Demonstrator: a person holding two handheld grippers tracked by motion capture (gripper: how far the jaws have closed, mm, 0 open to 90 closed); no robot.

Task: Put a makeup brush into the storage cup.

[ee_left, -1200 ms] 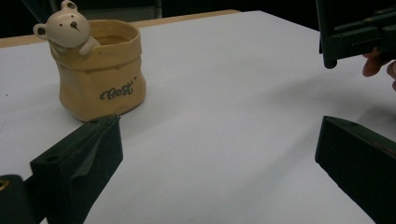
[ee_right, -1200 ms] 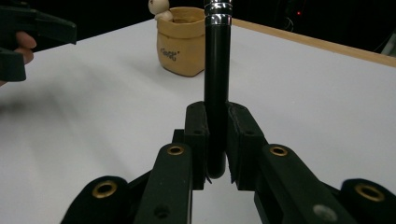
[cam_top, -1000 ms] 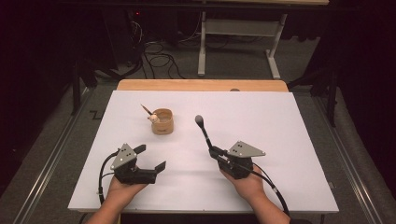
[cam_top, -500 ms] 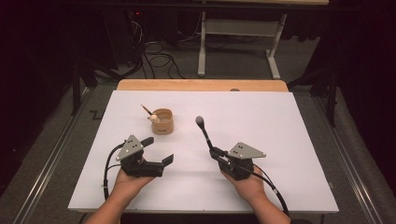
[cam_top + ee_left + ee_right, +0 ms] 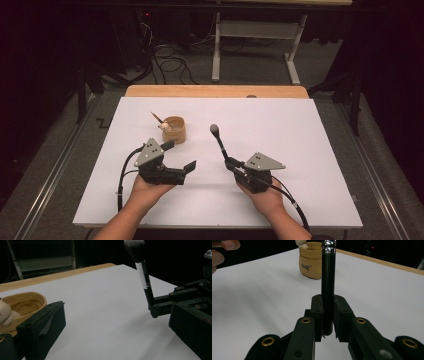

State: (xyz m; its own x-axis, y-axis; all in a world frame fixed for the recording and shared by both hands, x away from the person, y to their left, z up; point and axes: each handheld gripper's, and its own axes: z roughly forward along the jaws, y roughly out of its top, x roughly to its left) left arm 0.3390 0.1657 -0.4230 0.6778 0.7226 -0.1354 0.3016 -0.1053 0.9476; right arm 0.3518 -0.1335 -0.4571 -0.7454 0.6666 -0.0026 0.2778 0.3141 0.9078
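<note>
Right tongs point(image 5: 231, 162) clenching black handle of makeup brush point(image 5: 218, 140), bristle head up over white bench point(image 5: 300, 130). Brush likely light, stiff, smooth handle; best gripped low, off soft bristles. Left tongs point(image 5: 181, 157) gaping, empty, near wooden cup point(image 5: 174, 130).

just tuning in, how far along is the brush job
Done: the right claw is shut on the brush handle, bristles up off the table. In hand: the left claw stands open near the cup, holding nothing. Left, probably: getting the brush into the cup, which already holds a small figure.
</note>
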